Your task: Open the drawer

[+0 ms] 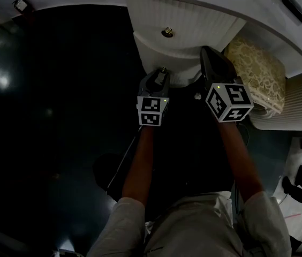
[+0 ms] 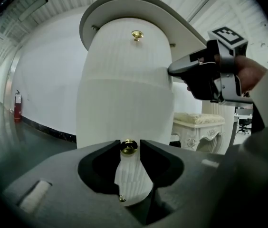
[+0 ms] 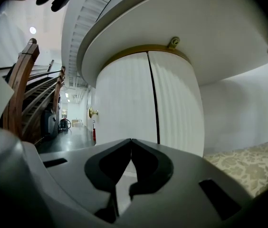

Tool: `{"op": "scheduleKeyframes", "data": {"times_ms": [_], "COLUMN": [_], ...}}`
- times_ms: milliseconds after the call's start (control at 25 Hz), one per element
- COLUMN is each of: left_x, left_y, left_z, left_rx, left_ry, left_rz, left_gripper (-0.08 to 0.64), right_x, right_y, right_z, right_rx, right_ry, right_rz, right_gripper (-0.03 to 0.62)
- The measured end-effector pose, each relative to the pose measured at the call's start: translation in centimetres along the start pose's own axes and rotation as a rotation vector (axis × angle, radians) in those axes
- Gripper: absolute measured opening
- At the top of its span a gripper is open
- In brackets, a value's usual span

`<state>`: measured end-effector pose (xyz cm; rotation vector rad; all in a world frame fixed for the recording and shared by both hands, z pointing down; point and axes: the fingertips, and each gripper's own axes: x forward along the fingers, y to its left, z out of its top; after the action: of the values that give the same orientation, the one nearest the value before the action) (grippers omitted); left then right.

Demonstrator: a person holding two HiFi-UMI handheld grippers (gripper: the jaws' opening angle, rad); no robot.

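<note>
A white ribbed cabinet (image 1: pixel 188 20) stands under a curved top, with small brass knobs on its drawer fronts. My left gripper (image 1: pixel 162 72) is shut on the lower drawer knob (image 2: pixel 129 147), which sits pinched between the dark jaw tips. An upper knob (image 2: pixel 137 34) is free above it. My right gripper (image 1: pixel 209 55) hovers just to the right, at the cabinet's side; its jaws are shut with nothing between them (image 3: pixel 131 142). In the right gripper view the ribbed front (image 3: pixel 172 108) fills the middle, with a knob (image 3: pixel 92 112) showing at its left edge.
A cream stool with a gold-patterned cushion (image 1: pixel 259 73) stands right of the cabinet. Dark glossy floor (image 1: pixel 54 95) spreads to the left. A wooden stair rail (image 3: pixel 20 84) shows in the right gripper view, and a red fire extinguisher (image 2: pixel 16 104) by the far wall.
</note>
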<state>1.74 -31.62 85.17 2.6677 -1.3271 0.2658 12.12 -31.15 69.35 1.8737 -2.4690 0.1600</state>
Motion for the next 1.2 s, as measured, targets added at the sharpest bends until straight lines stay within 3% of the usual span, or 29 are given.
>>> {"op": "scheduleKeyframes", "data": {"times_ms": [560, 1200], "left_x": [1.3, -0.5], "left_y": [0.3, 0.2], "left_z": [0.2, -0.2], "left_rx": [0.028, 0.018], "left_ry": [-0.026, -0.029], "left_rz": [0.05, 0.058], "left_gripper": [0.114, 0.113], "right_x": [0.1, -0.2], "right_y": [-0.1, 0.4], "right_z": [0.0, -0.2], "right_rx": [-0.029, -0.037], "right_ry": [0.081, 0.082], "right_rz": [0.074, 0.098], "right_gripper": [0.017, 0.017]}}
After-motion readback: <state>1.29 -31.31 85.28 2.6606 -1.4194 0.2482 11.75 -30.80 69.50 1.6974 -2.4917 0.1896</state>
